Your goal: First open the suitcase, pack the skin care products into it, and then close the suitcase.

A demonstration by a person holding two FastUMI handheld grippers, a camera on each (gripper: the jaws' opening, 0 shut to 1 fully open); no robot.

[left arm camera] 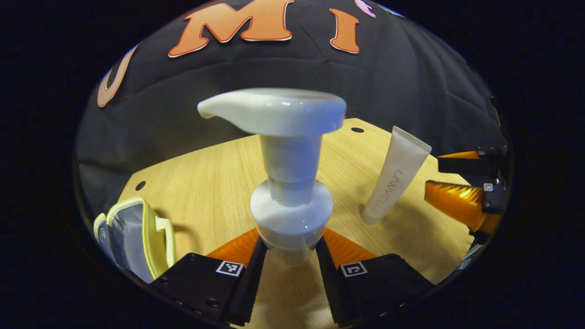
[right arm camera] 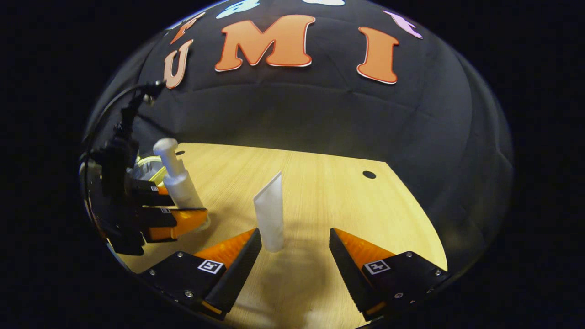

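The left hand-held gripper [left arm camera: 290, 256] has its two fingers closed narrow on the neck of a white pump bottle [left arm camera: 285, 173], just under the collar, and both fingers press on it. The bottle stands upright, its long axis vertical, with the pump spout pointing toward that view's left. In the right gripper view the same bottle [right arm camera: 177, 176] shows far to the left with the left hand-held gripper [right arm camera: 176, 214] around it.

The right hand-held gripper [right arm camera: 295, 249] is spread wide and holds nothing. A white tube [right arm camera: 270, 217] stands on its cap on the wooden surface [right arm camera: 347, 205], directly ahead of this gripper and somewhat nearer its left finger, not touching either one. Its long axis is near vertical, leaning slightly. The right gripper is plainly the nearer one for it; from the left gripper view the tube [left arm camera: 395, 176] lies well off to the right.

The suitcase [left arm camera: 135, 237], a small case with a pale yellow rim, sits at the lower left of the left gripper view, apart from the bottle; it appears open, though I cannot be sure. I judge the bottle's way into it runs leftward from the left gripper.
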